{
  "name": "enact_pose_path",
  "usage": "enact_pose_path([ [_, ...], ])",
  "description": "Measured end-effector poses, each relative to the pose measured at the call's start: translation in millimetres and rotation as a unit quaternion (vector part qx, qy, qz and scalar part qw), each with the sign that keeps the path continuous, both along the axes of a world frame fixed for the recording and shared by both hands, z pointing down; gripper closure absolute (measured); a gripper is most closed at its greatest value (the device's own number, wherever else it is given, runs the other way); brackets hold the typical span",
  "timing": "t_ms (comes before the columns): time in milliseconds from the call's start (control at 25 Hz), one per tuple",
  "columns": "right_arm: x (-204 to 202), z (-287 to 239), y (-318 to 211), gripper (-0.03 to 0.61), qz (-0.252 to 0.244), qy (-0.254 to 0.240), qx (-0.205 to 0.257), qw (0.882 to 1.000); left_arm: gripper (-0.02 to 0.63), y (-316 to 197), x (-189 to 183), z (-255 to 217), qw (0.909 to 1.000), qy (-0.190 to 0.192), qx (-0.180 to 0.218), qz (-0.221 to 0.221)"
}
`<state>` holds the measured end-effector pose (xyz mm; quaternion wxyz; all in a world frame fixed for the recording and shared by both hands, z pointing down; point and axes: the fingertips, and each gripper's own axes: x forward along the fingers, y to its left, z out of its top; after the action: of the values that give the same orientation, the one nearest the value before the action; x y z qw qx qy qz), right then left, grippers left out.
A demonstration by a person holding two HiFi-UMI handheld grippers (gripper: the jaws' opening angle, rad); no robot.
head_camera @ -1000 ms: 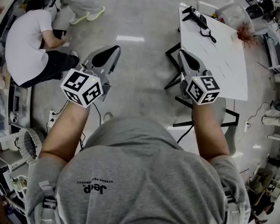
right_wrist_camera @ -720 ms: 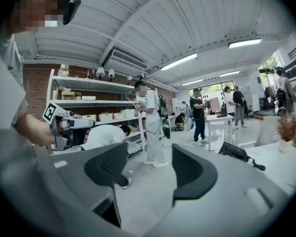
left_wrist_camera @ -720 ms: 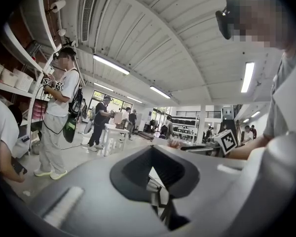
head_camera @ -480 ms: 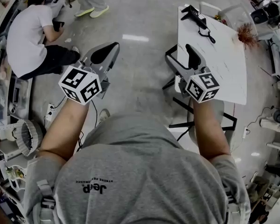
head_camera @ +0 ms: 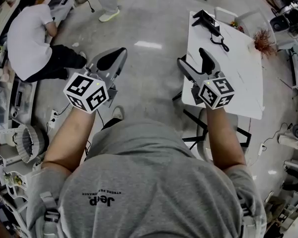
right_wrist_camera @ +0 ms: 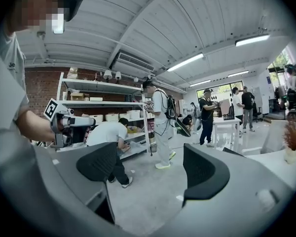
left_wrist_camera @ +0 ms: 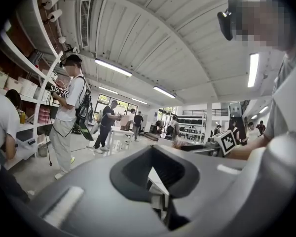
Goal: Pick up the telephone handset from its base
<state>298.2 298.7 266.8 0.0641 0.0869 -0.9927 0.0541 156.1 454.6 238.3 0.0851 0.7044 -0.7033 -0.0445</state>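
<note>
The black telephone [head_camera: 207,19] sits at the far corner of a white table [head_camera: 233,78] in the head view, its handset lying on the base and a curly cord [head_camera: 220,37] trailing toward me. My right gripper [head_camera: 193,59] hovers over the table's near left edge, well short of the phone. Its jaws have just been opening and now stand wide, with nothing between them [right_wrist_camera: 150,169]. My left gripper [head_camera: 111,59] is shut and empty over the floor, left of the table; its pads [left_wrist_camera: 157,185] meet. Neither gripper view shows the phone.
A person in a white shirt [head_camera: 30,36] crouches by the shelves at far left. Another person's legs [head_camera: 105,1] stand at the top. A dried plant [head_camera: 262,36] stands on the table's far right. The table has black legs [head_camera: 188,117]. Cables lie on the floor at the left.
The right gripper's jaws went from shut to wide open. Both grippers moved forward, and the right one now reaches over the table's edge. The standing person stepped further away.
</note>
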Motion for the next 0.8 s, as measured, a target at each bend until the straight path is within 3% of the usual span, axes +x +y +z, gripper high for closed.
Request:
enact_pose_path([
  [360,-71.1,15.2,-46.1,0.179,0.025,0.017,0.004,1.0,0.557,-62.3,-76.8,16.6,0.9992,0.019,0.011,0.033],
  [800,-241.7,10.5,-150.4,0.179,0.104,0.021,0.014,0.994,0.557,-190.5,-270.6,11.4,0.9934,0.008,0.008,0.114],
])
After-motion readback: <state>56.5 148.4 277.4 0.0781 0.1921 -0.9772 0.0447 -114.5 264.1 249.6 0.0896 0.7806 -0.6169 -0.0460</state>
